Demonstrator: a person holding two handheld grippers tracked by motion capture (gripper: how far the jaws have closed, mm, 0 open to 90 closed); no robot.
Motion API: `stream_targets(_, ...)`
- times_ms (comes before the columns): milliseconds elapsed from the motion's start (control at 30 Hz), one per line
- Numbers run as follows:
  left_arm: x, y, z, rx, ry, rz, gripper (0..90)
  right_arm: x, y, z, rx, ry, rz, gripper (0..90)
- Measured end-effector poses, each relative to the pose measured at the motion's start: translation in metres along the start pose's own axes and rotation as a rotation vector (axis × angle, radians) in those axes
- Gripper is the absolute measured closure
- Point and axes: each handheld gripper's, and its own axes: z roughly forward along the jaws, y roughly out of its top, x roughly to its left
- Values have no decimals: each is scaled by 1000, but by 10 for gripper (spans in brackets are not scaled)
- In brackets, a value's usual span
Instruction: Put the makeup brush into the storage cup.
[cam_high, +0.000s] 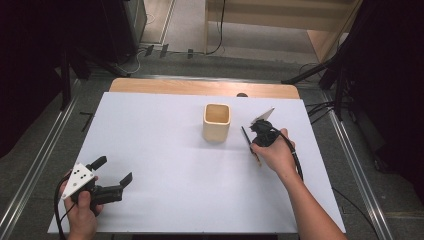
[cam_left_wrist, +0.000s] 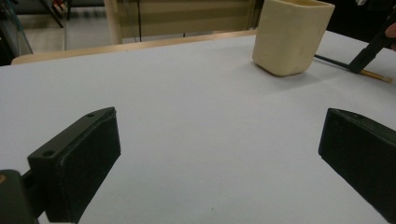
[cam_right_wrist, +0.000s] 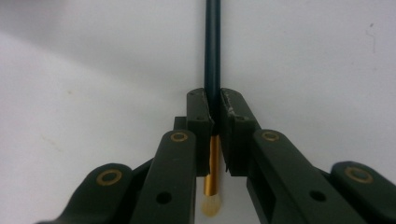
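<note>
The brush (cam_right_wrist: 212, 70) is lying flat on the white surface (cam_high: 165, 150) right of centre in the high view, just beside the cream cup (cam_high: 217, 121). The right gripper (cam_right_wrist: 214, 109) is clamping its jaws on the dark handle; lifting and dropping it into the cup are probably remaining. The left gripper (cam_high: 114, 175) is waiting lower left, jaws apart. No writing is showing anywhere.
</note>
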Motion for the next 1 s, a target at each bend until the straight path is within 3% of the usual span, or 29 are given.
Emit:
stream_targets(100,-3,7,7,0,-13,-5,0,-7,-7,-3,-80,15,19,844)
stream_targets(133,-3,7,7,0,-13,-5,0,-7,-7,-3,-80,15,19,844)
stream_targets(200,-8,11,13,2,-25,-1,0,-10,-11,-8,-130,48,41,844)
stream_targets(367,-13,16,19,4,-36,7,0,-10,-17,-14,-159,65,41,844)
stream_targets(433,-16,21,23,0,-45,6,0,-9,-23,-17,-195,80,50,844)
stream_targets(833,-27,33,41,-7,-68,0,0,-11,-45,-19,-300,95,66,844)
stream_targets(1000,-35,41,53,-30,-68,-2,0,-11,-57,-19,-377,108,61,844)
